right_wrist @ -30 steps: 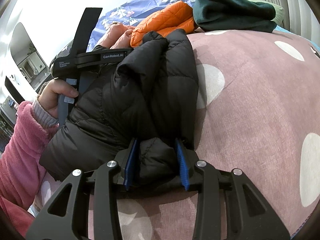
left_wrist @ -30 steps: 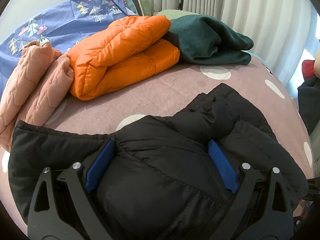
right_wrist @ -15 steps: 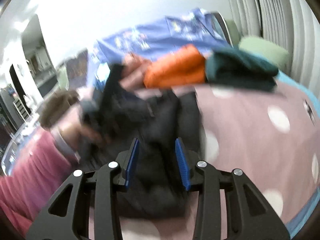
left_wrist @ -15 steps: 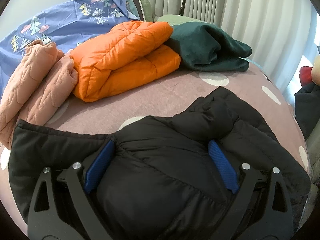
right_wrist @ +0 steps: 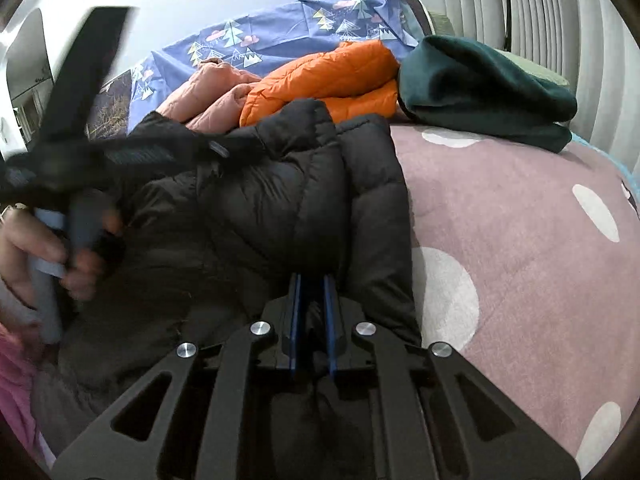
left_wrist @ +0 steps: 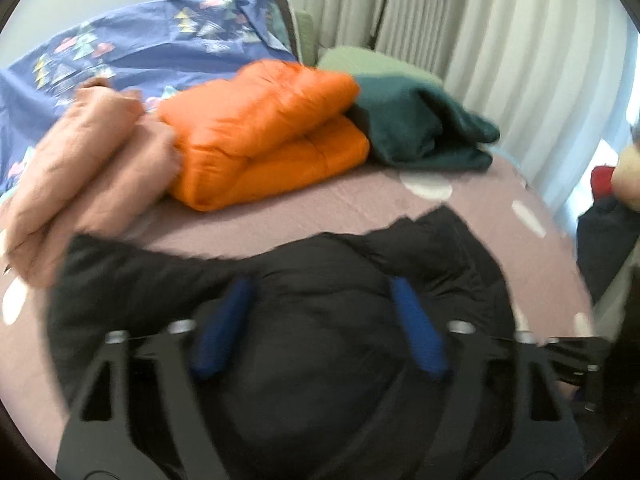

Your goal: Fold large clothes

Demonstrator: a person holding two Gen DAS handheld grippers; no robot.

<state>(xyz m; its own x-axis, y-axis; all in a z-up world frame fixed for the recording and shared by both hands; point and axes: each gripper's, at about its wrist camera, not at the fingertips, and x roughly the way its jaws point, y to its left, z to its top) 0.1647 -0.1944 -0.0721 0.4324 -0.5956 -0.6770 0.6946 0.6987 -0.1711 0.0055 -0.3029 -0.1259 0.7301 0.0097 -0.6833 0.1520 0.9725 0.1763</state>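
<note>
A black puffer jacket (left_wrist: 320, 292) lies bunched on the pink dotted bed cover (left_wrist: 320, 204). My left gripper (left_wrist: 320, 304) is wide open, its blue pads on either side of a thick fold of the jacket. The view is blurred by motion. In the right wrist view the jacket (right_wrist: 280, 200) is lifted and folded lengthwise. My right gripper (right_wrist: 313, 292) is shut on its near edge. The left gripper (right_wrist: 80, 152) shows at the left, held in a hand.
Folded clothes sit at the back of the bed: a pink jacket (left_wrist: 80, 168), an orange puffer jacket (left_wrist: 264, 132) and a dark green garment (left_wrist: 420, 128). A blue patterned duvet (left_wrist: 140, 40) lies behind them. Curtains (left_wrist: 500, 40) hang at the right. The bed cover (right_wrist: 520, 240) shows at the right.
My right gripper has closed from a half-open hold to a tight pinch on the jacket's edge and lifted it. My left gripper has tilted up and is in motion.
</note>
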